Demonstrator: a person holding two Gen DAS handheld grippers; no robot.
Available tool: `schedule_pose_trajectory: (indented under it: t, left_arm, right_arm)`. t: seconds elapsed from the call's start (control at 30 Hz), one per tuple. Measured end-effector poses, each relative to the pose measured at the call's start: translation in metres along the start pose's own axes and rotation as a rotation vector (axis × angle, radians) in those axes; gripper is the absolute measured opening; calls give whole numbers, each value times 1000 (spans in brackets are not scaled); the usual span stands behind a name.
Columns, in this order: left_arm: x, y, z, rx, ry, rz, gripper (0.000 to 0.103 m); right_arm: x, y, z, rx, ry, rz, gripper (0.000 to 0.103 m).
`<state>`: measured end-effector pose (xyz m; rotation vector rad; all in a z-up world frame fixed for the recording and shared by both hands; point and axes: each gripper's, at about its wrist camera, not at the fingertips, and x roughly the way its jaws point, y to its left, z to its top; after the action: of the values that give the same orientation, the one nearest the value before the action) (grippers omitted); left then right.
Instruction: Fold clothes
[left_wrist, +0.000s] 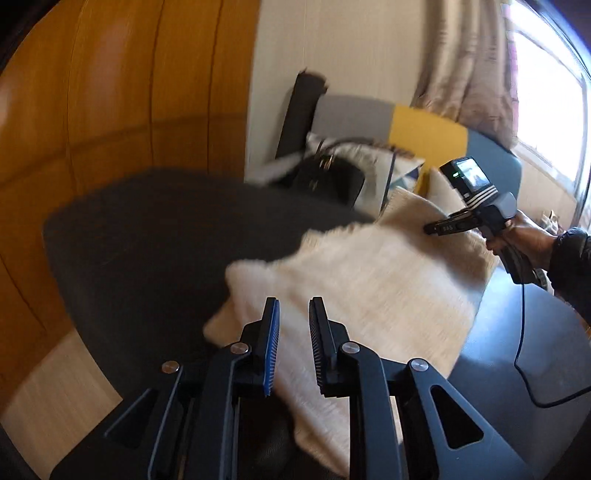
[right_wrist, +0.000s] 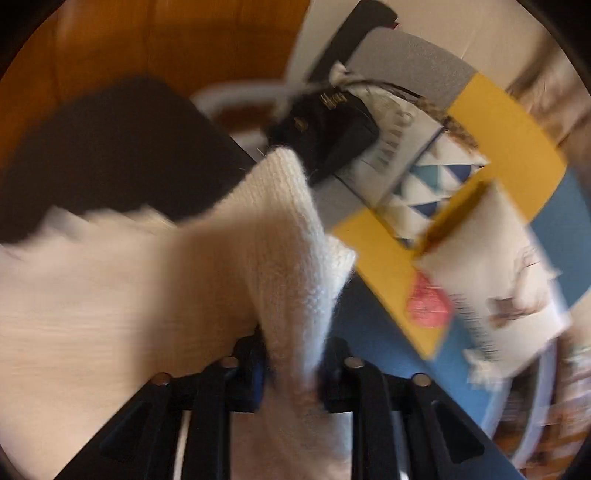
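Blurred sofa behind; right tongs (right_wrist: 291, 369) clench the cream sweater (right_wrist: 280, 236), left tongs (left_wrist: 294, 350) empty, ajar.

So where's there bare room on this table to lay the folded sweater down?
Bare dark table lies left of the cream sweater, toward the wooden wall. A smaller bare patch sits right of it, where the cable trails. The sofa behind is crowded with cushions and a black bag.
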<state>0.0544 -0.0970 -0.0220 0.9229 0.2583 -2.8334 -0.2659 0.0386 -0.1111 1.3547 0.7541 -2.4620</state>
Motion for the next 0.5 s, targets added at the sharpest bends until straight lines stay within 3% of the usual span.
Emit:
schedule_pose_trajectory:
  t: [0.03,0.13,0.27,0.33,0.43,0.5]
  left_arm:
    - [2,6,-2,-17,8,1,18]
    - [5,15,-4,-65,34,-10,18]
    - [0,38,-6,-153,57,-22,19]
    - [6,39,-2,-175,74,-17,29]
    - [13,54,0,-234,117,-74,39]
    - [21,60,4,-247,132,-74,40]
  right_arm:
    - [1,0,1,4,-3,-8,31]
    - [1,-1,6,23,-19,-29,31]
    - [-26,-16,10,90,-103,-48,34]
    - [-37,-21,12,122,-131,-44,34]
    - [-67,-9,1,151,-163,68,35]
    - [-95,26,-23,134,-185,193,35]
